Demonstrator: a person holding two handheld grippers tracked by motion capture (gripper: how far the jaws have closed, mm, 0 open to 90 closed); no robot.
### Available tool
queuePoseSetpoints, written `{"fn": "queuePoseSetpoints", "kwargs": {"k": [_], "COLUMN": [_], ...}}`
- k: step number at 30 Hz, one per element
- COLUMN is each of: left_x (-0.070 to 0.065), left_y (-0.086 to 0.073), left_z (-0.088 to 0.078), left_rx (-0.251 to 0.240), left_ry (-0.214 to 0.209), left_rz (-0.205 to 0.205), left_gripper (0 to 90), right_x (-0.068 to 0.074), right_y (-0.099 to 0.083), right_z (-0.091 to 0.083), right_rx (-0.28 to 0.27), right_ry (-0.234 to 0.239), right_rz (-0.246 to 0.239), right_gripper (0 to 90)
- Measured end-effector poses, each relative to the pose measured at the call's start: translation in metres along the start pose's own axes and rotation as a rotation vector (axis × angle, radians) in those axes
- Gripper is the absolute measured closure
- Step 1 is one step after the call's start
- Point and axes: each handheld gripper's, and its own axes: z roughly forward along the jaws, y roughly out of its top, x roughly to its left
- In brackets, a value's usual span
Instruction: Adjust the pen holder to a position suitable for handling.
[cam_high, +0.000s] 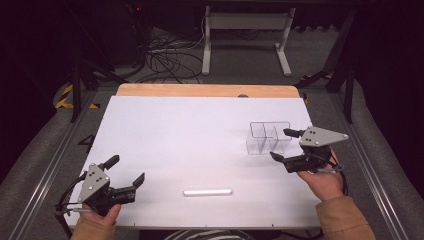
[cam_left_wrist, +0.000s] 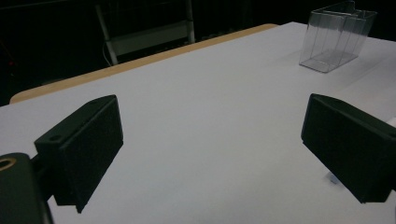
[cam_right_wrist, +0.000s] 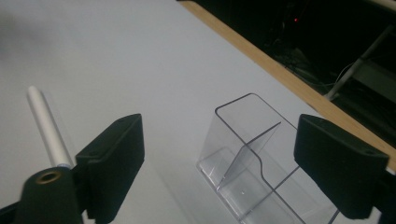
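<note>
Hovering my right claw (cam_high: 283, 145) beside the clear divided box (cam_high: 268, 137): jaws wide, gripping nothing, the box standing between them; white tube (cam_high: 207, 192) well behind.

Looks like a lab or test room, not anyone's home. The table (cam_high: 165, 130) is a wooden top under a plain white sheet, sitting in a dark room. Off beyond the fingers (cam_high: 111, 161) of the handheld rigs there's a tangle of cables (cam_high: 167, 60) on grey carpet, a white metal stand frame (cam_high: 245, 30), and yellow-black hazard tape (cam_high: 64, 96) by the floor. Metal rails (cam_high: 55, 155) run down both sides of the table.
</note>
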Motion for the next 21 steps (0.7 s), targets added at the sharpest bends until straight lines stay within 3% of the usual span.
{"fn": "queuePoseSetpoints", "kwargs": {"k": [5,11,21], "left_x": [0.001,0.001,0.002], "left_y": [-0.001,-0.001,-0.001], "left_z": [0.0,0.0,0.0], "left_rx": [0.0,0.002,0.005], "left_ry": [0.001,-0.001,-0.002], "left_rz": [-0.005,-0.004,-0.006], "left_gripper": [6.3,6.3,6.4], "right_x": [-0.008,-0.019,-0.029], "right_y": [0.008,0.015,0.019], "right_z": [0.008,0.025,0.039], "right_rx": [0.083,0.202,0.316], "right_ry": [0.005,0.028,0.041], "right_rz": [-0.039,-0.12,-0.185], "right_gripper": [21.8,28.4,34.9]}}
